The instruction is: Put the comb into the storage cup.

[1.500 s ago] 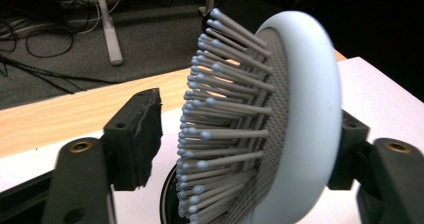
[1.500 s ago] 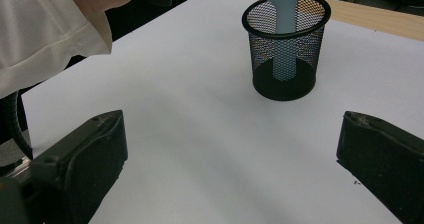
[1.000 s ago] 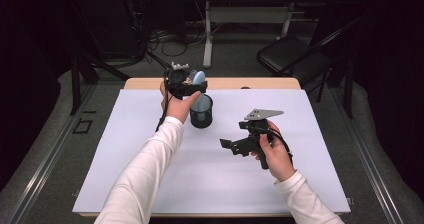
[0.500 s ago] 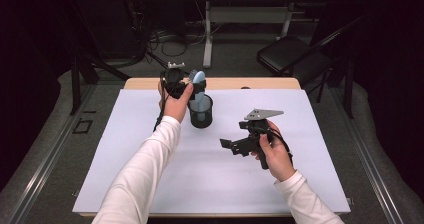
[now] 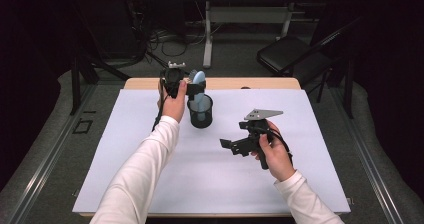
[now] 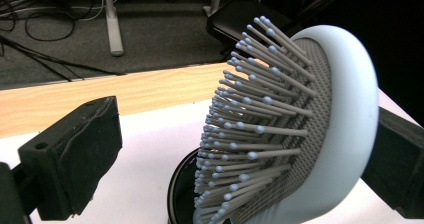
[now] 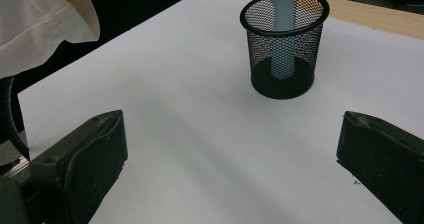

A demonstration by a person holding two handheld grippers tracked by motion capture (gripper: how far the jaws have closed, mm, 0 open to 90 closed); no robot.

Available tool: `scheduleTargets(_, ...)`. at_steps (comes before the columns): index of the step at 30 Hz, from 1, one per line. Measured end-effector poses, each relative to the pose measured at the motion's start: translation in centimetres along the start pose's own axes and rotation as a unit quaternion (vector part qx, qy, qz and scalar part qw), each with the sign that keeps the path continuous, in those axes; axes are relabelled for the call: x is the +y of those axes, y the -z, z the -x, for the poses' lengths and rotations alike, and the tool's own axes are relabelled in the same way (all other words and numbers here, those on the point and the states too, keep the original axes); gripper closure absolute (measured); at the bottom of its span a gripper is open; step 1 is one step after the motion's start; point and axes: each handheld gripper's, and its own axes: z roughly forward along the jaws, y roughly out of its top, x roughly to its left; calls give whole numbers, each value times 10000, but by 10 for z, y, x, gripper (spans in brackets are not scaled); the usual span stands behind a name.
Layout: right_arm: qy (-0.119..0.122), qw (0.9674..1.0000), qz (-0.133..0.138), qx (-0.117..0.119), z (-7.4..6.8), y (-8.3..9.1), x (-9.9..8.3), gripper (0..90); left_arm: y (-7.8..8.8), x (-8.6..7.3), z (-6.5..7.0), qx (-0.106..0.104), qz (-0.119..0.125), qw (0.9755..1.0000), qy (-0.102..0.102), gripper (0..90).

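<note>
Resting low over the near part of the white counter (image 5: 150,184), the right gripper (image 5: 235,147) is idling with fingers spread wide and empty, well apart from the mesh cup (image 5: 200,111). Farther off, the hairbrush (image 6: 305,134) is standing handle-down in that cup, long axis nearly upright. The left gripper (image 5: 192,86) is nearer, its fingers having just been opening; the brush head is sitting between them, bristles facing one finger (image 6: 75,154), seemingly released.

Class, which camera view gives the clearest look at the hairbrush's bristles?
The left gripper view: the hairbrush sits close up, each ball-tipped bristle distinct. The high view shows it small, handle down in the mesh cup. The right gripper view shows just its handle inside the cup.
</note>
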Motion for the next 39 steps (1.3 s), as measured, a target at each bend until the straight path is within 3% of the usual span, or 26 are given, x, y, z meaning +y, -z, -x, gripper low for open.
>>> scheduleTargets(13, -28, 10000, -10, -14, 2, 1, -1, 0, 3, 2, -6, -32, -48, 10000, 13, 6)
scheduleTargets(39, -22, 9999, 21, -118, 5, 6, 3, 0, 34, 11, -2, -404, -306, 9979, -395, 6)
